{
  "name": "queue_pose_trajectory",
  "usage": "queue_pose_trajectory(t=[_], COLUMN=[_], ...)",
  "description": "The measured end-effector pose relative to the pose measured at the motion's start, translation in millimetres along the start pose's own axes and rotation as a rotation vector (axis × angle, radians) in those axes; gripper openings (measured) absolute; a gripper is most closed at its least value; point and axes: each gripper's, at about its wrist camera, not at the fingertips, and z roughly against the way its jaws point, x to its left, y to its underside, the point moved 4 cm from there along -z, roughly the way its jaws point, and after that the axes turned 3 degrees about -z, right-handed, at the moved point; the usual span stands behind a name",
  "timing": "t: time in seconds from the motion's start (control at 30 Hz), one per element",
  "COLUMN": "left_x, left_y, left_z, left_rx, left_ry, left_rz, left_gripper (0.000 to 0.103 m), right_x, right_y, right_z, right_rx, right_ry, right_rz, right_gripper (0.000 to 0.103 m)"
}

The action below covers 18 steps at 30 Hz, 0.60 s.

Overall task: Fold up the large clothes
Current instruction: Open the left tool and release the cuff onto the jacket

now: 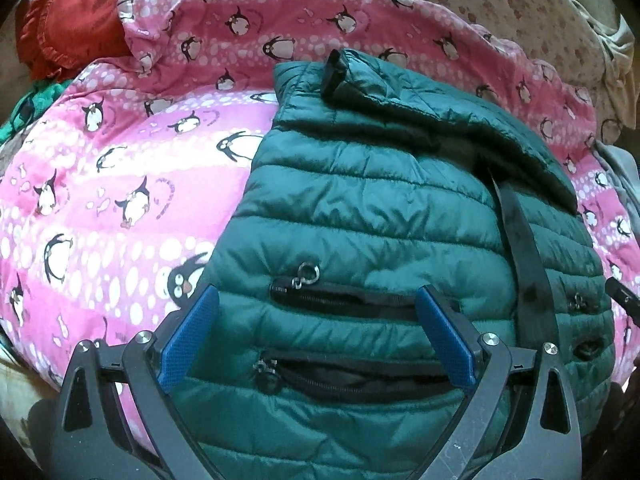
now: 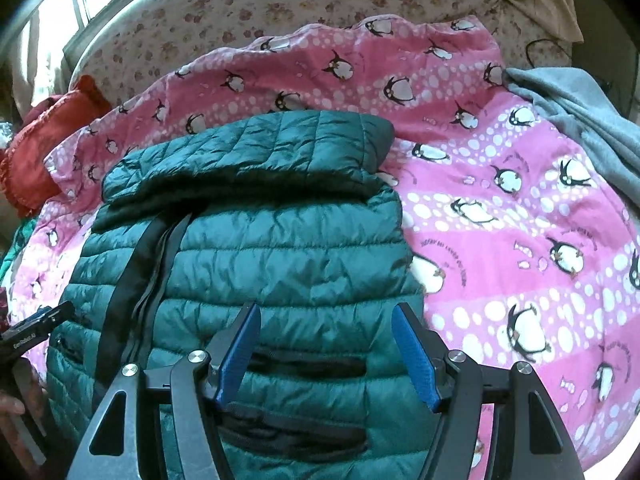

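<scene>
A dark green quilted puffer jacket (image 1: 380,216) lies on a pink penguin-print blanket (image 1: 100,184), with its sleeves folded across the top and its black front zipper (image 1: 528,256) running down the middle. My left gripper (image 1: 316,300) hovers open over the jacket's left pocket zippers (image 1: 344,300), nothing between its blue pads. In the right wrist view the same jacket (image 2: 272,248) fills the centre-left, and my right gripper (image 2: 326,316) stands open above its right-hand pockets (image 2: 308,364), empty. The left gripper's edge (image 2: 36,324) shows at the far left there.
A red ruffled cushion (image 1: 76,28) lies at the far left of the bed. A grey garment (image 2: 580,120) lies on the blanket (image 2: 520,220) at the right. A floral sheet (image 2: 280,4) covers the bed behind, with beige cloth (image 1: 616,68) bunched at the right.
</scene>
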Motion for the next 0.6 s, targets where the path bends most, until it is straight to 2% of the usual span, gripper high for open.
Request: queue_pose_trajectory(t=[0.23, 0.6], left_x=[4.2, 7.4], left_y=[10.3, 25.0], left_z=[9.0, 19.5], left_rx=[-0.01, -0.012], left_ry=[-0.008, -0.01], left_rz=[0.006, 0.001], left_gripper=[0.099, 0.099], right_x=[4.5, -4.0], right_y=[15.3, 37.9], right_z=[10.5, 21.2], right_rx=[-0.003, 0.012], right_ry=[0.012, -0.03], right_rz=[0.042, -0.013], right_gripper=[0.065, 0.065])
